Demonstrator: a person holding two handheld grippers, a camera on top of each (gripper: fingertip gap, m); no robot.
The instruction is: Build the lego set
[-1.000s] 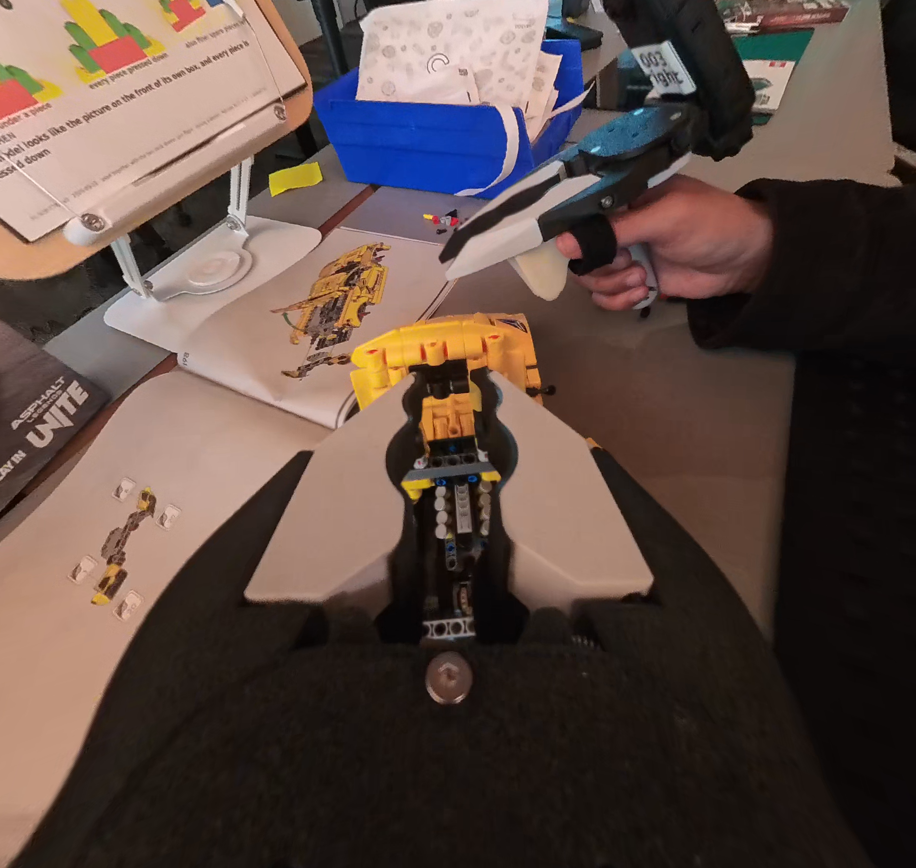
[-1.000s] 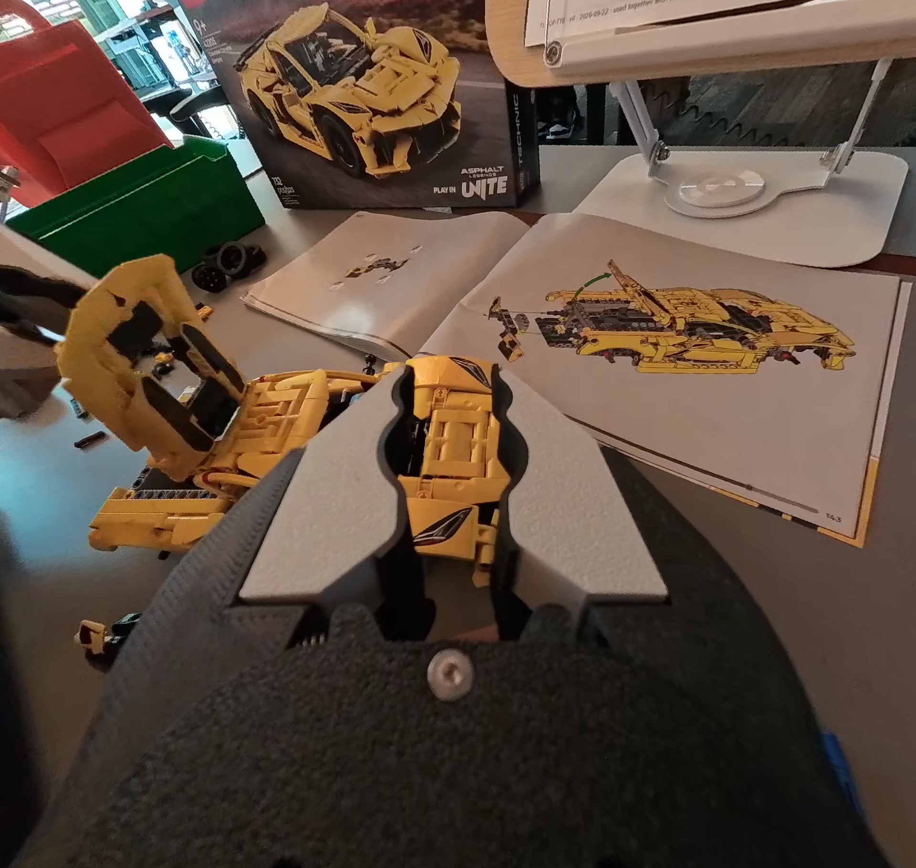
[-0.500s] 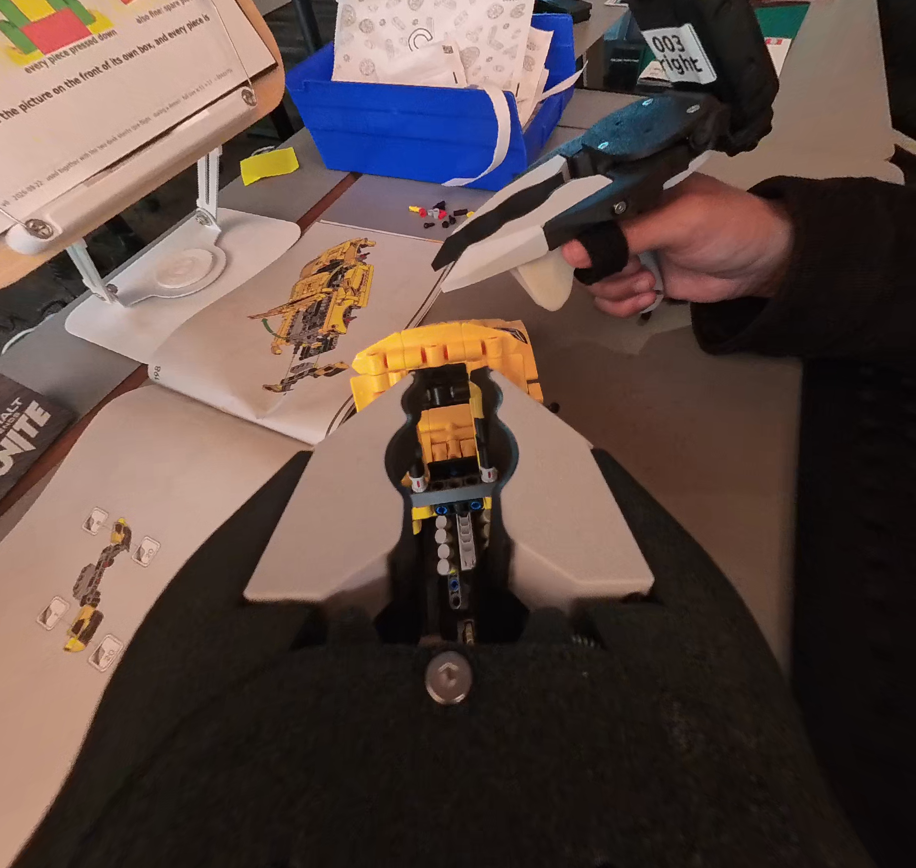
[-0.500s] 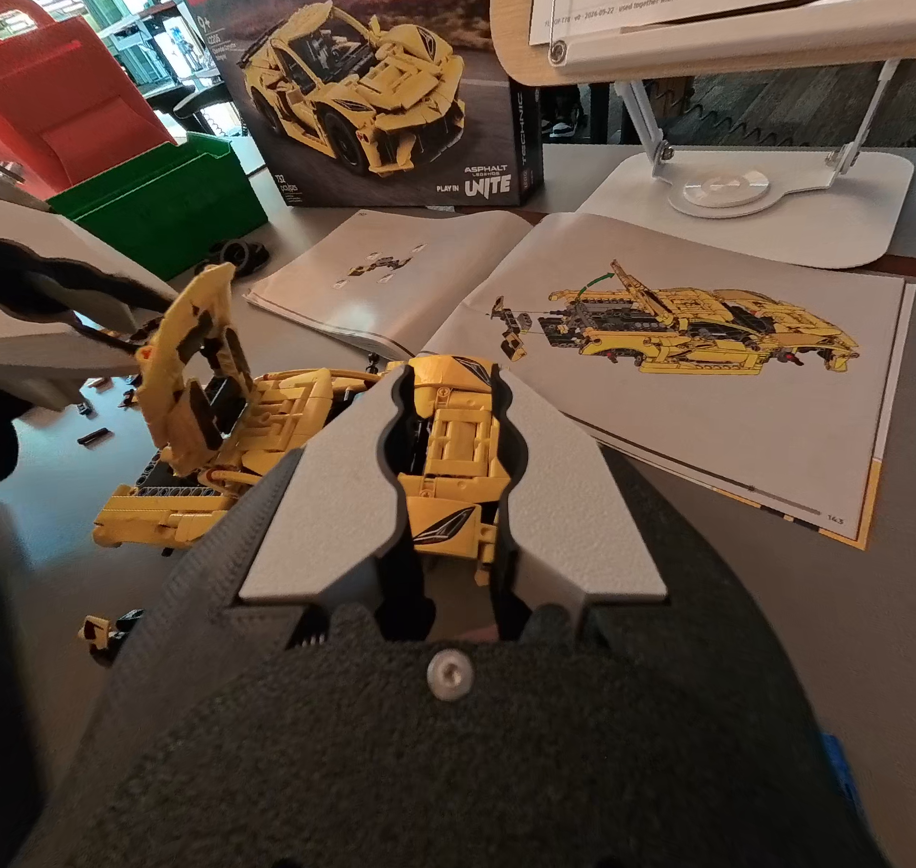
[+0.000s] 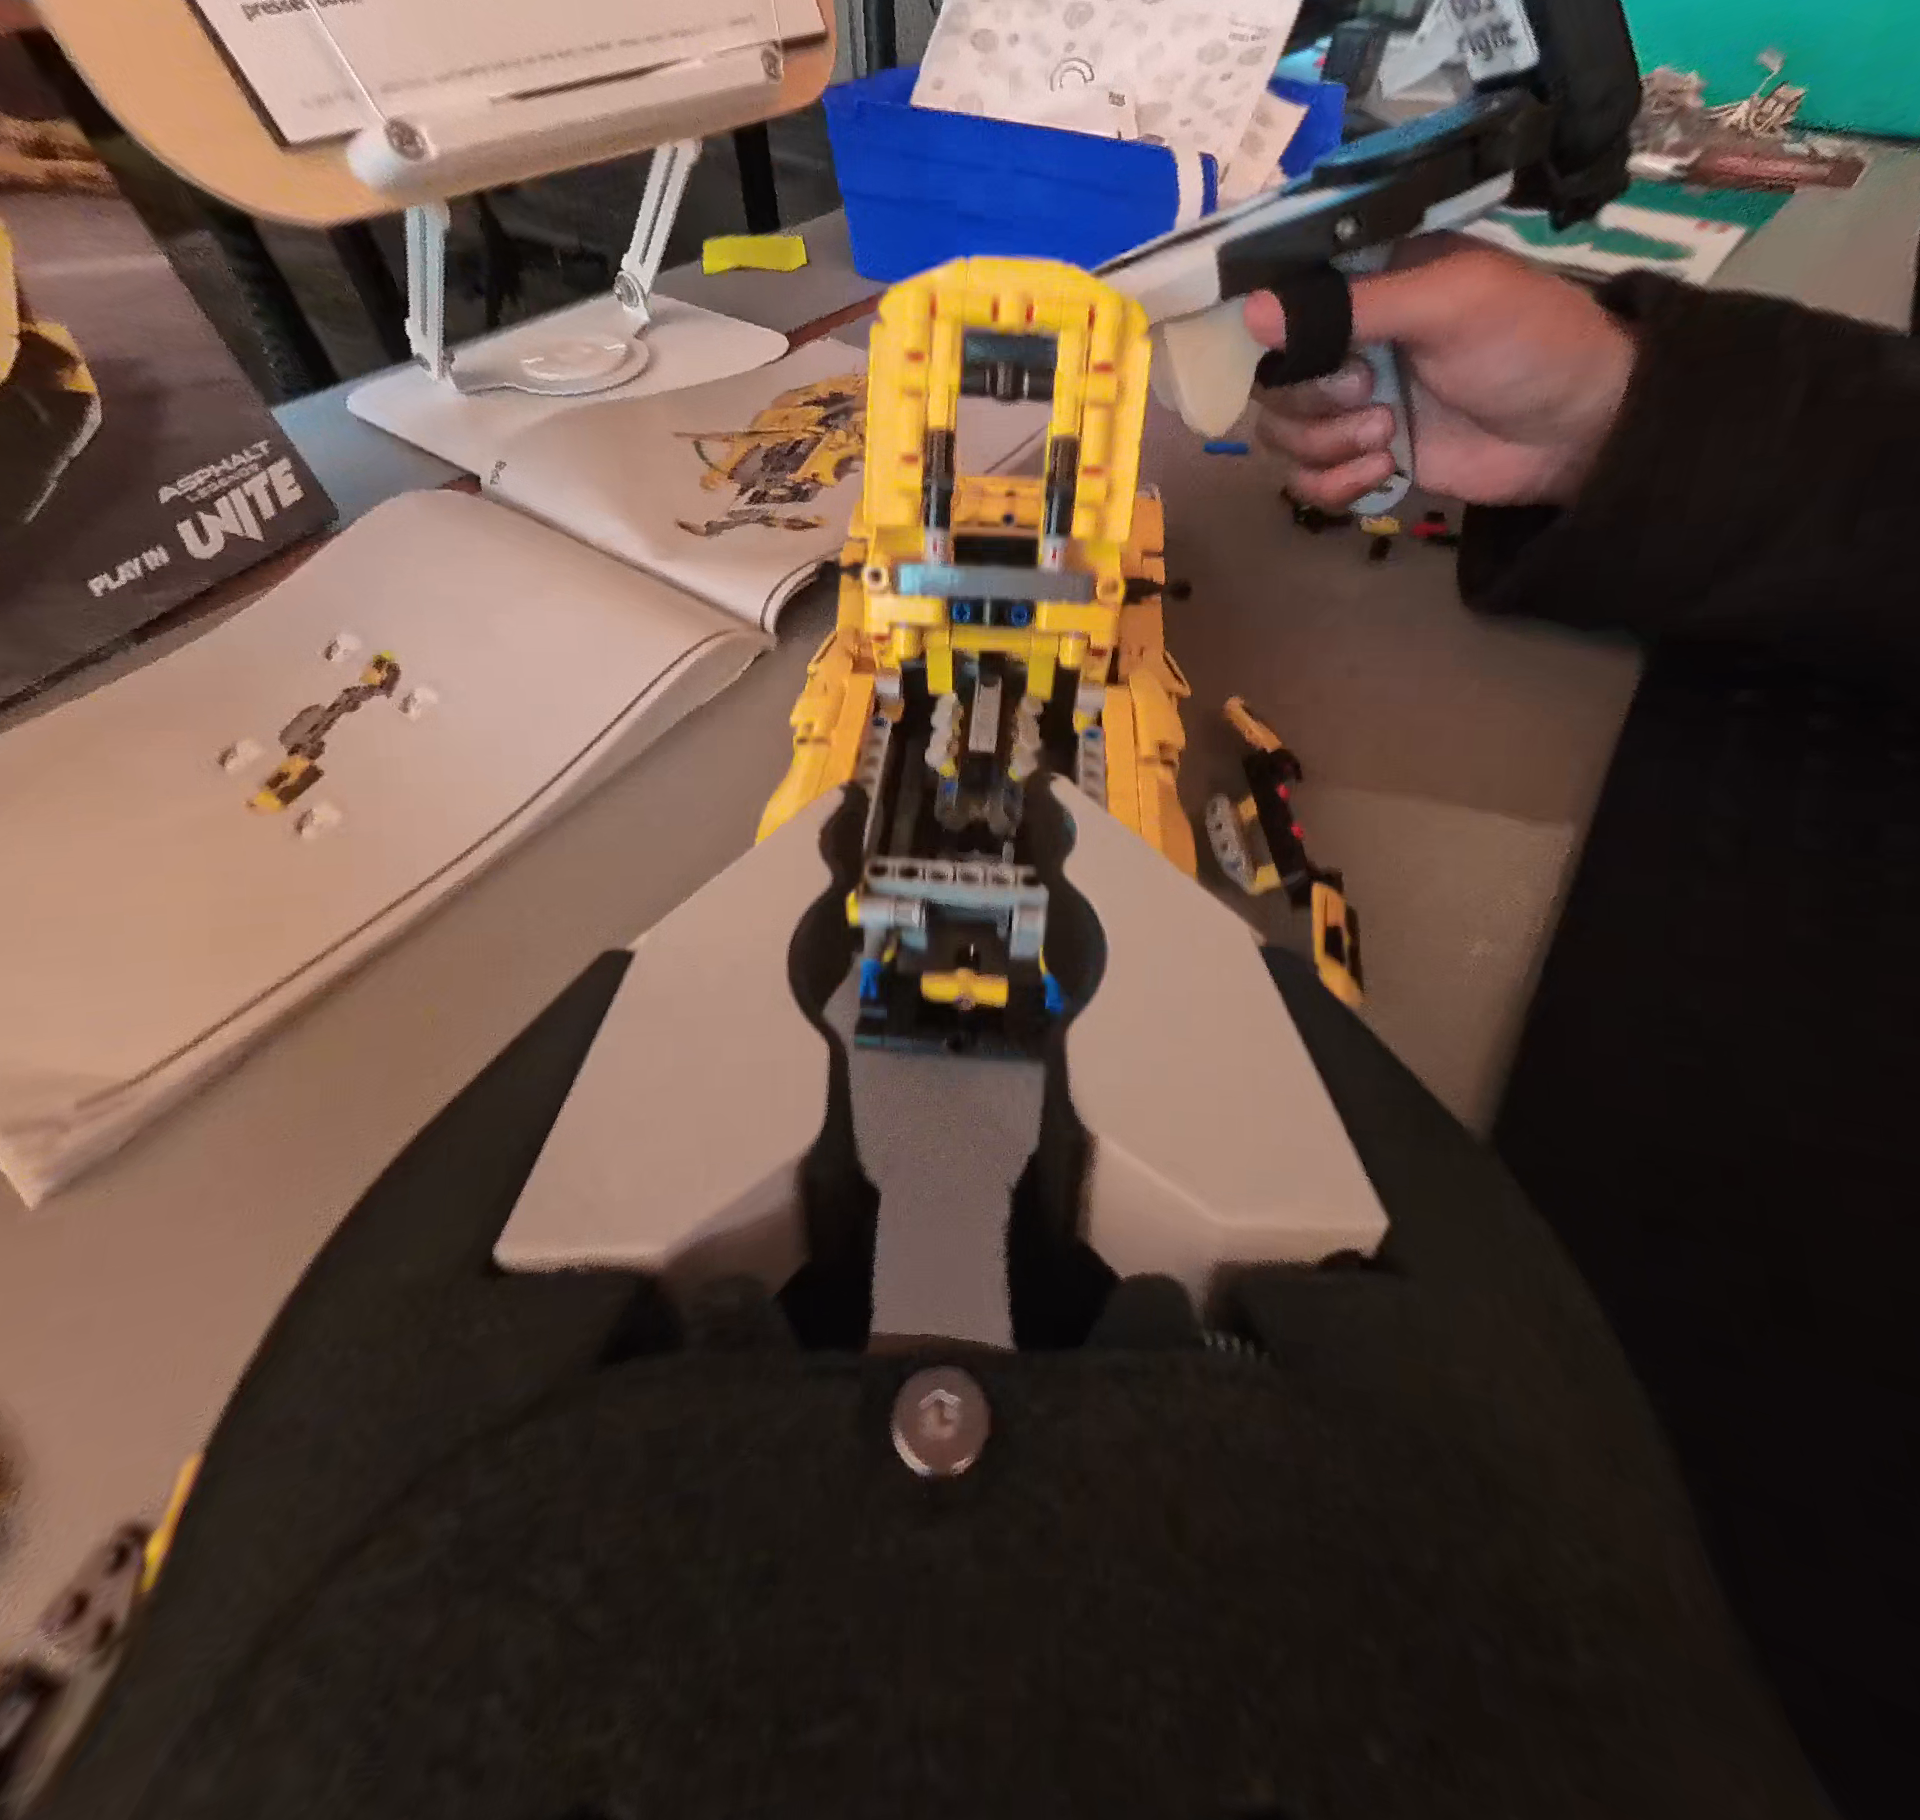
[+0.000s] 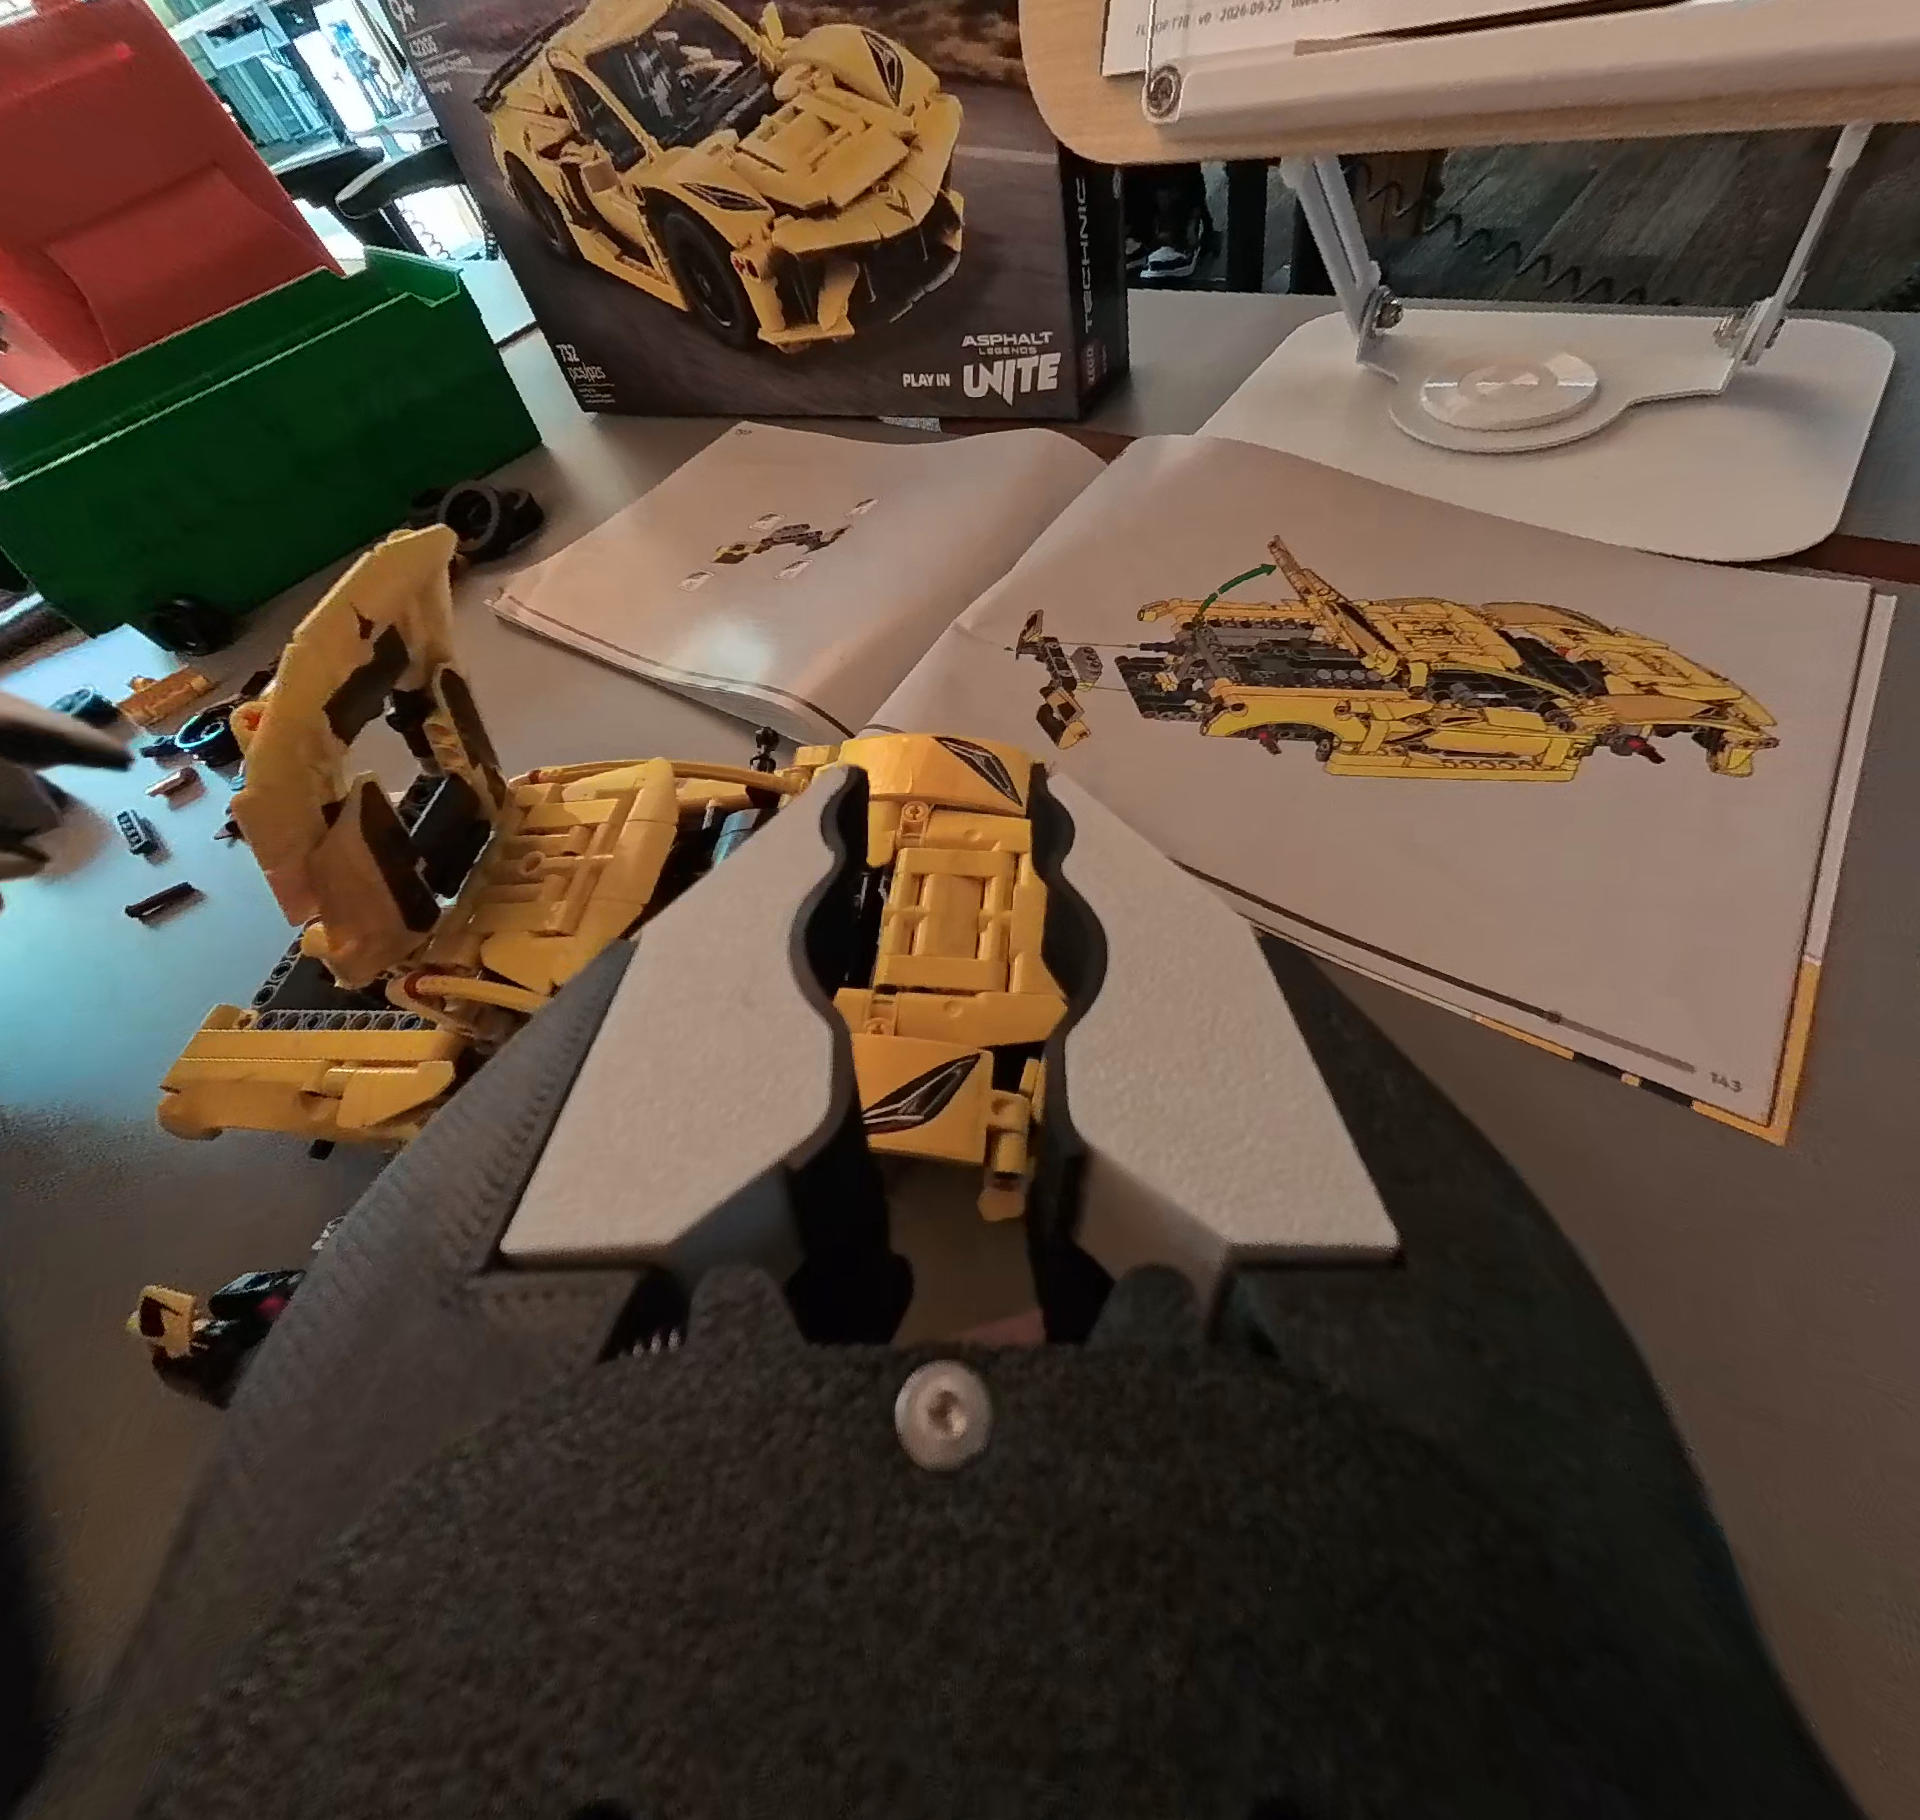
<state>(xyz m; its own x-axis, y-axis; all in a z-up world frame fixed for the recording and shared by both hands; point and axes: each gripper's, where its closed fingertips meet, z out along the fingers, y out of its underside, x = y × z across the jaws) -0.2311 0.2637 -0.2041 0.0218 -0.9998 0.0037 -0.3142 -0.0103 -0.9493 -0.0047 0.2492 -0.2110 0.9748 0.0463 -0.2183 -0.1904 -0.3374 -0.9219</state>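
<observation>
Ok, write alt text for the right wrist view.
The right tongs straddle the front of a yellow lego car on a grey table, its rear cover tilted up. Behind lie an open instruction booklet, the set's box and a green bin.

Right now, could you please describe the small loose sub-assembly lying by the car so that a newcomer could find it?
Start at the yellow car in the middle of the grey table, its rear lid tipped up. Just off its side nearer the person's hand lies a short yellow-and-black sub-assembly with red dots. Unlike the tiny scattered pieces farther off, it is several parts already joined.
</observation>
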